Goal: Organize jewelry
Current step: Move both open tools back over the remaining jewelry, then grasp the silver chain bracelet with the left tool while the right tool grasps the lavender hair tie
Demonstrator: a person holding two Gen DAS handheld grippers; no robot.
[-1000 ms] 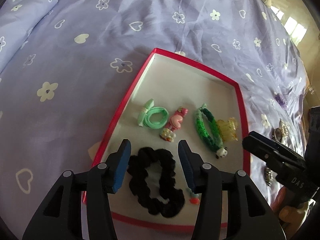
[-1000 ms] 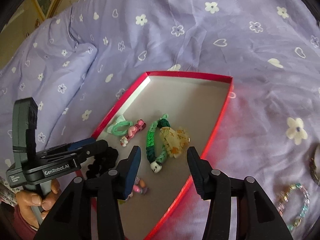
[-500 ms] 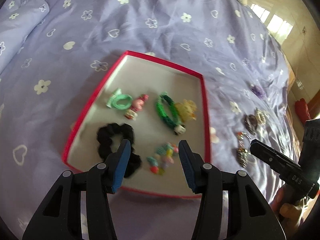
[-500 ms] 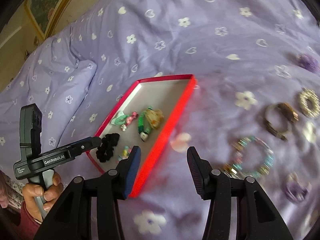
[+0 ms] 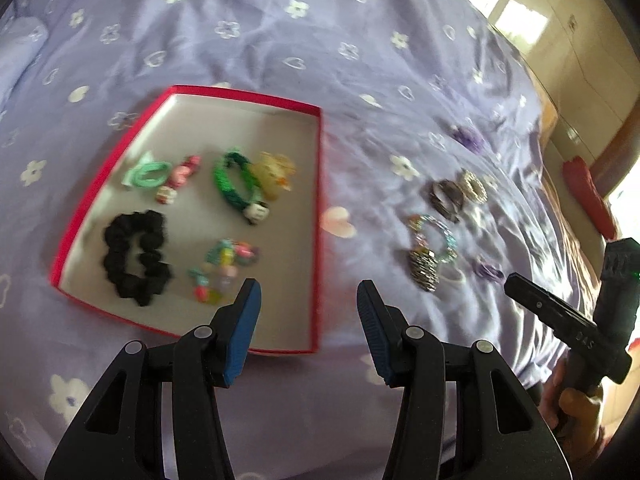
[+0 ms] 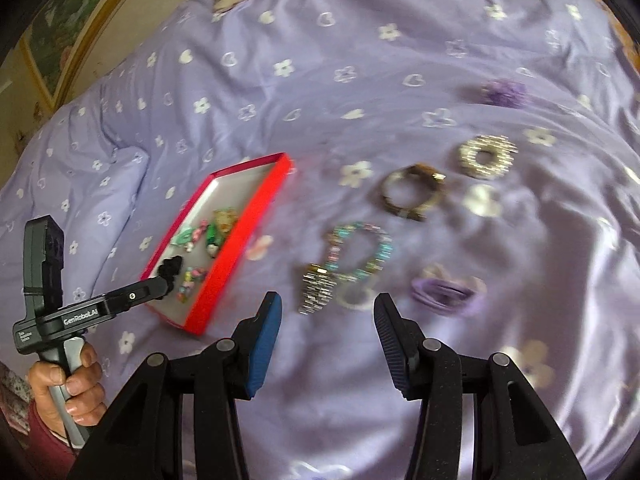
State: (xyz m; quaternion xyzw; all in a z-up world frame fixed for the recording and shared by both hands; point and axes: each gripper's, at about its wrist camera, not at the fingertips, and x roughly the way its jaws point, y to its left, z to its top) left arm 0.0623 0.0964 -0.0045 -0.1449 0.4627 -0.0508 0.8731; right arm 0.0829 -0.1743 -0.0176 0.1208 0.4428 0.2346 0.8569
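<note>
A red-rimmed box point(image 5: 318, 184) lies on the purple bedspread and holds a black scrunchie point(image 5: 134, 256), a green braided band point(image 5: 230, 184), a mint hair tie point(image 5: 148, 172) and a beaded piece point(image 5: 224, 272). My left gripper point(image 5: 308, 300) is open and empty above the box's near right corner. My right gripper point(image 6: 326, 312) is open and empty, just short of a silver clip point(image 6: 318, 294), a pastel bead bracelet point(image 6: 360, 250) and a purple hair tie point(image 6: 444, 290). The box also shows in the right wrist view point(image 6: 240, 236).
On the bedspread right of the box lie a brown bangle point(image 6: 412, 192), a sparkly ring-shaped bracelet point(image 6: 486, 156) and a purple flower piece point(image 6: 504, 92). A pillow point(image 6: 100, 184) lies at the left. The bed's edge and a red object point(image 5: 588, 196) are at the right.
Both grippers have pulled back and swung right, away from the box. The loose jewelry on the bedspread has come into view in front of the right gripper. Both stay open.
</note>
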